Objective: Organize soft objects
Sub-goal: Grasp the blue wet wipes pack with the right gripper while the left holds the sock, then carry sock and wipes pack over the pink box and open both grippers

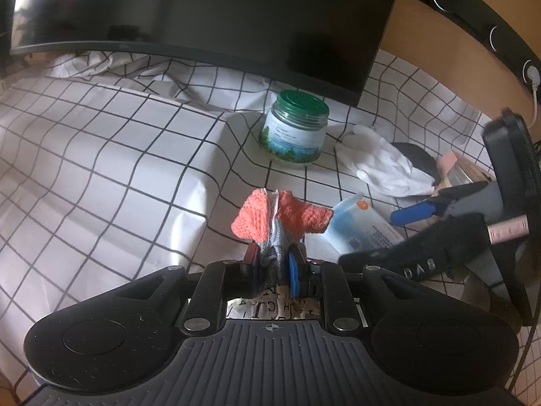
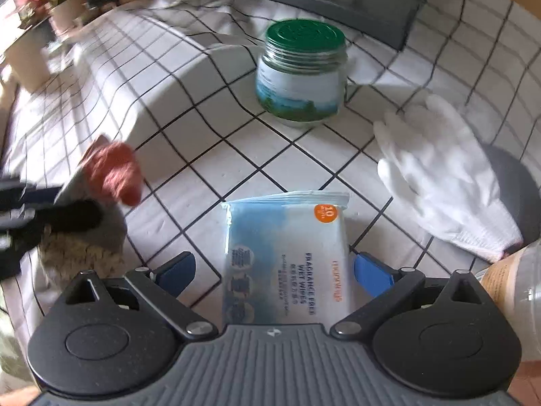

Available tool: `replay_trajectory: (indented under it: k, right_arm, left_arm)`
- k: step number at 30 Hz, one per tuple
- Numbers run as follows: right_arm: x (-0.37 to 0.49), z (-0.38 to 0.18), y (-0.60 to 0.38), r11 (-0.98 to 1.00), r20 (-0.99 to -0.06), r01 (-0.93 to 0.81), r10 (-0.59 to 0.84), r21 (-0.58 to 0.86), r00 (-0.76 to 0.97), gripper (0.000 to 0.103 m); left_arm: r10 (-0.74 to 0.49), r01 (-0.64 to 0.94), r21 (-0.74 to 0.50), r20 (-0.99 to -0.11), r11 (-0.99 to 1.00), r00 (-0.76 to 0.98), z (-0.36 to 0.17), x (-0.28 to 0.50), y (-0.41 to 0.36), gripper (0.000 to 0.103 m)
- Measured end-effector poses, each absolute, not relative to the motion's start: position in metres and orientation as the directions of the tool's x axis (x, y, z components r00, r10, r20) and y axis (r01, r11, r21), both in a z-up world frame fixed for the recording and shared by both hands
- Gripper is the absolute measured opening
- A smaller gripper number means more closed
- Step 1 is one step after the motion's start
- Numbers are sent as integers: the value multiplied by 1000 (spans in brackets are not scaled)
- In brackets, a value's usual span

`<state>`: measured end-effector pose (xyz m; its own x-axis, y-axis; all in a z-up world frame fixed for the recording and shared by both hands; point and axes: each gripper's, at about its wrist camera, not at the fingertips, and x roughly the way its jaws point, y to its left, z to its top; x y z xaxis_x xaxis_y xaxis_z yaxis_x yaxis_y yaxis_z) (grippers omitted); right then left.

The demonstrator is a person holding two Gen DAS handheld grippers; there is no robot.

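Note:
My left gripper [image 1: 274, 264] is shut on an orange and grey knitted sock [image 1: 280, 215] and holds it above the checked cloth. The sock shows blurred in the right wrist view [image 2: 111, 169], at the left. My right gripper [image 2: 274, 270] is open, with its blue fingers [image 2: 372, 275] on either side of a blue and white wet wipes pack [image 2: 287, 253] that lies on the cloth. The pack shows in the left wrist view [image 1: 358, 226] too, with the right gripper [image 1: 416, 213] over it. A white glove [image 2: 443, 176] lies to the right, also in the left wrist view [image 1: 385, 165].
A green-lidded jar [image 2: 301, 74] stands behind the pack, in front of a dark monitor [image 1: 203, 10]. A white checked cloth [image 1: 101, 155] covers the table. A dark round object [image 2: 517, 186] lies under the glove. A clear container [image 2: 514, 280] stands at the right edge.

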<state>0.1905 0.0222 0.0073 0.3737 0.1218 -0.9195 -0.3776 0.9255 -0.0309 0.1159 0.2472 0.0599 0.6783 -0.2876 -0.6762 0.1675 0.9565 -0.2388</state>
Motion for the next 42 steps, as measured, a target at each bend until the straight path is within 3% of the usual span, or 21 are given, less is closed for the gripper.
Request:
replay_trajectory:
  k: [3, 13, 19, 25, 32, 38, 42]
  right_arm:
    - [184, 6, 9, 925, -910, -375, 103, -62, 403, 100]
    - [149, 3, -11, 946, -907, -322, 163, 32, 389, 101]
    - [130, 11, 1, 931, -892, -333, 271, 147, 361, 101]
    - [117, 19, 5, 941, -853, -335, 210, 44, 478, 101]
    - [137, 10, 13, 960, -862, -273, 186, 58, 471, 101]
    - [158, 1, 30, 966, -865, -258, 115, -18, 489, 101]
    - [163, -5, 32, 964, -878, -266, 113, -17, 464, 94]
  left_arm:
    - [-284, 157, -244, -677, 957, 679, 60, 114, 250, 20]
    - [-270, 127, -253, -680, 959, 682, 61, 110, 251, 20]
    - [-259, 114, -251, -688, 961, 678, 60, 108, 249, 20]
    - [-217, 84, -221, -691, 972, 690, 64, 102, 250, 20]
    - [-157, 42, -177, -708, 983, 689, 64, 99, 252, 20]
    - [-143, 52, -148, -710, 988, 689, 67, 99, 249, 20]
    - [-148, 61, -146, -709, 987, 690, 68, 98, 249, 20]
